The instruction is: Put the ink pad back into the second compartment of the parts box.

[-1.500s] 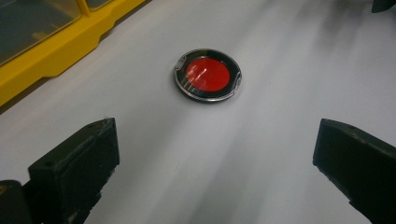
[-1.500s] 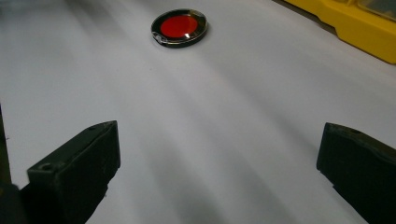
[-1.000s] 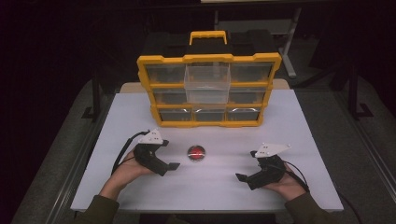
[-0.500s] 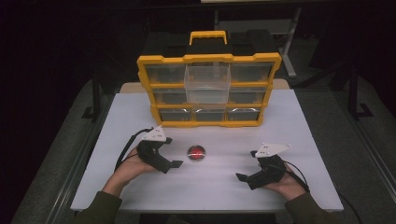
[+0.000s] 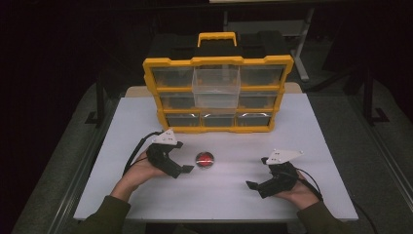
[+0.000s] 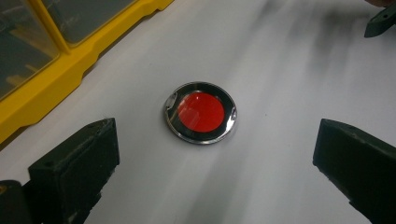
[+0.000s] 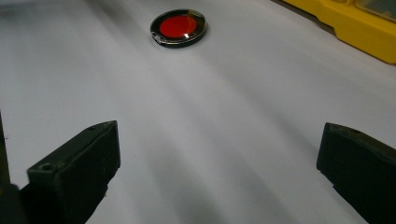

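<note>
Red disc (image 6: pixel 201 112) between left tongs (image 6: pixel 215 154), untouched

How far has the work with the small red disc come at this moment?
Done: one clear drawer of the yellow organizer stands pulled out. In hand: the left gripper sits right beside the red disc, jaws open on either side, not touching it. Left: gripping and lifting the disc, probably toward that drawer. The right gripper rests open, farther off.
</note>
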{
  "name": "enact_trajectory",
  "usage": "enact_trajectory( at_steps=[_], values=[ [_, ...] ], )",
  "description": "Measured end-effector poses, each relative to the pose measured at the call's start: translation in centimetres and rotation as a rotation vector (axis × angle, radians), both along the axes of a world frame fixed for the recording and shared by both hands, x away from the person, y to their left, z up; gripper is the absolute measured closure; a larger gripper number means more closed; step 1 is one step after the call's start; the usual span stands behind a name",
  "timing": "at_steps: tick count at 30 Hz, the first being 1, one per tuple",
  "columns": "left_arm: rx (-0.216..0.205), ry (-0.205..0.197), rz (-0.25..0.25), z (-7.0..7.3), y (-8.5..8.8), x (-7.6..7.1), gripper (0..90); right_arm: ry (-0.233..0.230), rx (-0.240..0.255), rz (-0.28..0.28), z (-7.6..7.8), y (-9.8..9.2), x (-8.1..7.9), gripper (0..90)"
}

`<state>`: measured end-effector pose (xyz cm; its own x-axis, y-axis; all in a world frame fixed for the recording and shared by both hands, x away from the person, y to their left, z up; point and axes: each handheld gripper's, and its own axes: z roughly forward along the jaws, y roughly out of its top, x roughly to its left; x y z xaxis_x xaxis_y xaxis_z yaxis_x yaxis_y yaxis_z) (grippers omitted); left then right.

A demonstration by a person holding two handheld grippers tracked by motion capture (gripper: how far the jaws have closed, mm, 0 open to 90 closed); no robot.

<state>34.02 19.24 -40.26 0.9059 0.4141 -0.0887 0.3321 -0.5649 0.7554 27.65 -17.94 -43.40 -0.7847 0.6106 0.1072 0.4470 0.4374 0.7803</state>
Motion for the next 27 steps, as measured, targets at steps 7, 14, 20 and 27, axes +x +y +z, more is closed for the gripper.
enact_trajectory(
  at_steps=[7,14,20,27],
  values=[
    [0.000,-0.001,-0.007,0.1,-0.5,0.4,0.0,0.000,0.000,0.000,0.0,0.0,0.0,0.0],
    [0.001,-0.007,-0.011,0.3,-1.1,0.7,0.0,0.001,0.000,-0.001,0.0,0.0,0.0,0.0],
    [0.003,-0.010,-0.019,0.4,-1.6,1.0,0.0,0.001,-0.002,0.001,0.0,0.0,-0.1,0.0],
    [0.001,-0.011,-0.024,0.5,-2.1,1.3,0.0,0.000,-0.002,0.001,0.0,0.0,-0.1,0.0]
  ],
)
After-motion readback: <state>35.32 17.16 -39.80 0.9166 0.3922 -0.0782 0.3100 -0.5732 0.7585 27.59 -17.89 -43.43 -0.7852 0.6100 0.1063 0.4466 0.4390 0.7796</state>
